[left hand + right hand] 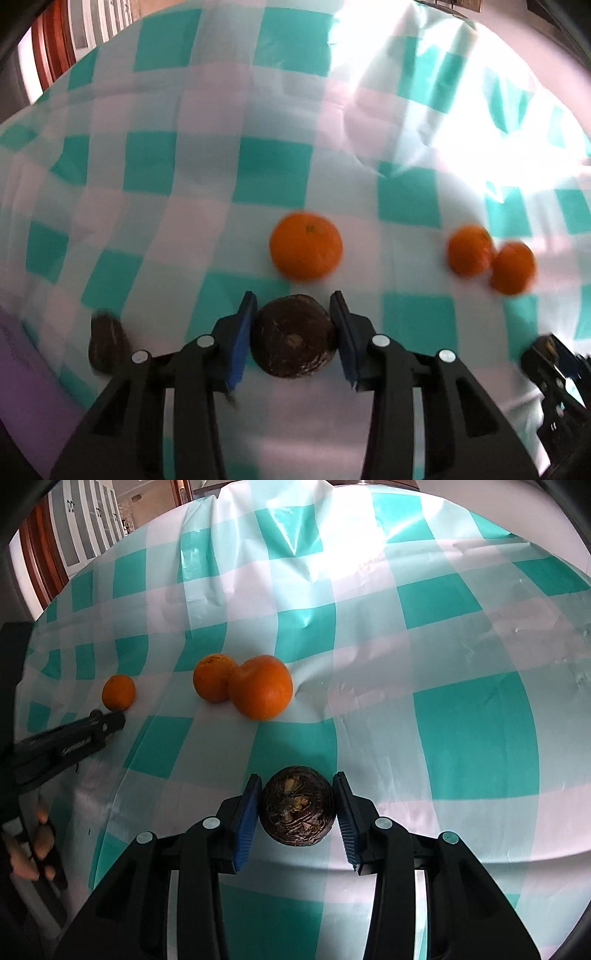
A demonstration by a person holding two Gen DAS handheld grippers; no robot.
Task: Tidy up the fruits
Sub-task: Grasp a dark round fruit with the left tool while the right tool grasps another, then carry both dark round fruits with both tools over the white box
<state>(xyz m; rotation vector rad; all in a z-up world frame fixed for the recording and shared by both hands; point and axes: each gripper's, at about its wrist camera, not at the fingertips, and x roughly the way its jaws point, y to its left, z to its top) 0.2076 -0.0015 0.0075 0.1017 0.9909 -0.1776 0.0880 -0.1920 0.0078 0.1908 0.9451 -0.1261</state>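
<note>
In the left wrist view my left gripper (293, 334) is shut on a dark brown round fruit (293, 341), held over the teal-and-white checked cloth (184, 166). An orange (306, 245) lies just ahead of it, and two more oranges (471, 250) (512, 267) lie touching to the right. Another dark fruit (107, 341) lies at the left. In the right wrist view my right gripper (297, 810) is shut on a second dark brown fruit (297, 806). Two touching oranges (260, 686) (212, 677) lie ahead left, a single orange (118, 692) further left beside the left gripper (107, 723).
The cloth (461, 720) is creased, with strong glare at the far side. A purple surface (26, 376) borders the cloth's near left edge. Wooden furniture and white cabinet doors (88, 520) stand beyond the table on the left. The right gripper (554, 365) shows at the left view's right edge.
</note>
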